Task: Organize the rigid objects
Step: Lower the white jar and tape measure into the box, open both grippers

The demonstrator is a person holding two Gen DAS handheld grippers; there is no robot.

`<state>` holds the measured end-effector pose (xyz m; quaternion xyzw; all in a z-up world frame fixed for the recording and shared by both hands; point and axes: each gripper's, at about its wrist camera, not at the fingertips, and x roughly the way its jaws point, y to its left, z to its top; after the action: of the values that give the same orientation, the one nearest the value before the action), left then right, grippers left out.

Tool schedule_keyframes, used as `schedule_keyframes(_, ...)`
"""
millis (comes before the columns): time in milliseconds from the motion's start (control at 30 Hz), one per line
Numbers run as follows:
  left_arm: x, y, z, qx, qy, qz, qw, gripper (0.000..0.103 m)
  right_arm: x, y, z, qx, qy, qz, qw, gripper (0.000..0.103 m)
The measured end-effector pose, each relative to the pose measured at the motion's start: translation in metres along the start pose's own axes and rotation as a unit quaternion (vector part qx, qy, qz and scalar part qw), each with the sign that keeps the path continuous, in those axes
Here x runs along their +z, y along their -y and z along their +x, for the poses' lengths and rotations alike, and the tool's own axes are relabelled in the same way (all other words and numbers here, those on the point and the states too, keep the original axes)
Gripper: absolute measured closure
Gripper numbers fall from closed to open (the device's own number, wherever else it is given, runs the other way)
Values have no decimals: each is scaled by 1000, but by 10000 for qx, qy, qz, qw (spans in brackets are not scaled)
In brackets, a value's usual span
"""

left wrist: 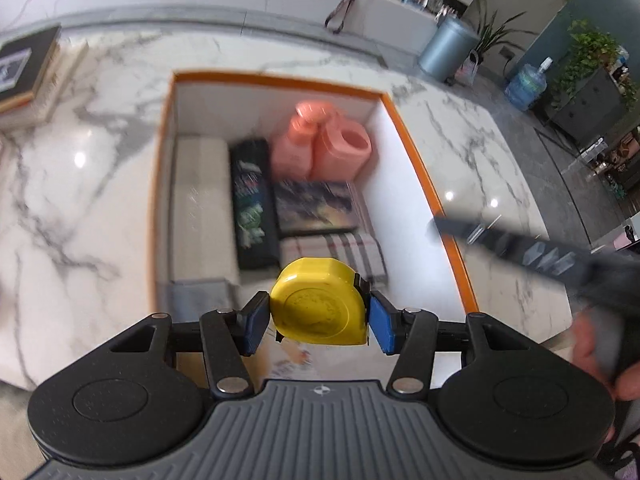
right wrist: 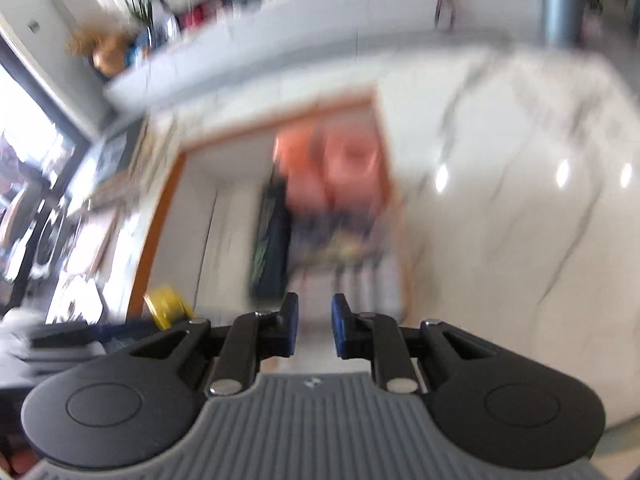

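Observation:
My left gripper (left wrist: 318,320) is shut on a yellow tape measure (left wrist: 320,304), its blue pads pressing both sides. It hangs over the near end of an orange-rimmed white box (left wrist: 416,168). Inside the box lie a pink bottle (left wrist: 292,144), a pink cup (left wrist: 344,148), a dark packet (left wrist: 252,204), a dark picture box (left wrist: 316,208), a plaid item (left wrist: 336,248) and a white block (left wrist: 200,208). My right gripper (right wrist: 316,328) is shut with nothing between its pads, above the box (right wrist: 160,220). The right wrist view is blurred; the tape measure (right wrist: 166,306) shows at its lower left.
The box sits on a white marble counter (left wrist: 80,184). A framed book (left wrist: 24,68) lies at the counter's far left. Beyond the counter stand a grey bin (left wrist: 444,48), a water jug (left wrist: 526,84) and potted plants (left wrist: 588,52). A hand (left wrist: 592,344) holds the right gripper at the right.

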<state>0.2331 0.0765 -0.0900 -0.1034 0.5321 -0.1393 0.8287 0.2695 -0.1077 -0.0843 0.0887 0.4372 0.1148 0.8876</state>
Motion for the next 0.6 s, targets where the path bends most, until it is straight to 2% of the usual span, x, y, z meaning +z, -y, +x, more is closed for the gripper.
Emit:
schedule_keyframes(67, -1, 7, 12, -33, -175, -142, 9997, 42, 1, 9, -14, -256, 422, -82, 9987, 76)
schedule_keyframes(167, -2, 15, 33, -8, -415, -346, 9985, 42, 5, 24, -15, -529, 655, 40, 9964, 73)
schedule_keyframes(367, -7, 25, 69, 279, -760, -508, 9954, 42, -9, 52, -12, -447, 506, 362, 9971, 66)
schedule_keyframes(600, -6, 36, 91, 741, -985, -356, 9917, 42, -12, 59, -4, -299, 394, 412, 9979, 64)
